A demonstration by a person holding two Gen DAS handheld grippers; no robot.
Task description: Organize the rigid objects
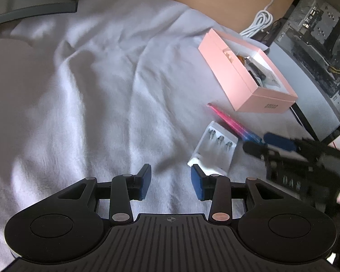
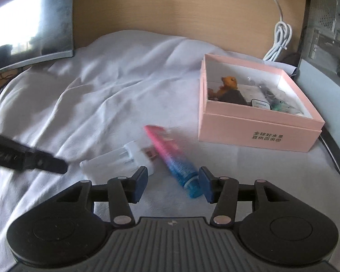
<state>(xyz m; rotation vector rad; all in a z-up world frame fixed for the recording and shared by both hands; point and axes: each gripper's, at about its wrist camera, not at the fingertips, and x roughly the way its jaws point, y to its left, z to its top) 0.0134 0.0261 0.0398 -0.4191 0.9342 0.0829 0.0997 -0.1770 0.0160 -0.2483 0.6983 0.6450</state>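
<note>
An open pink box (image 2: 256,133) stands on the white cloth at the right; an orange figure (image 2: 229,83) and other small items lie inside. A pink-and-blue tube (image 2: 170,154) lies on the cloth in front of the box. Its blue cap end is between the fingers of my right gripper (image 2: 172,182), next to the right pad, and that gripper is open. Left of the tube is a white clear case (image 2: 115,161) with a small brown piece (image 2: 150,154) at its end. My left gripper (image 1: 171,182) is open with nothing in it, just left of the case (image 1: 215,149).
A dark monitor (image 2: 29,22) stands at the back left. A computer case (image 1: 317,45) with a see-through side rises at the right, close behind the box. A coiled white cable (image 2: 281,38) hangs against the wooden back panel. The cloth (image 1: 102,90) is wrinkled.
</note>
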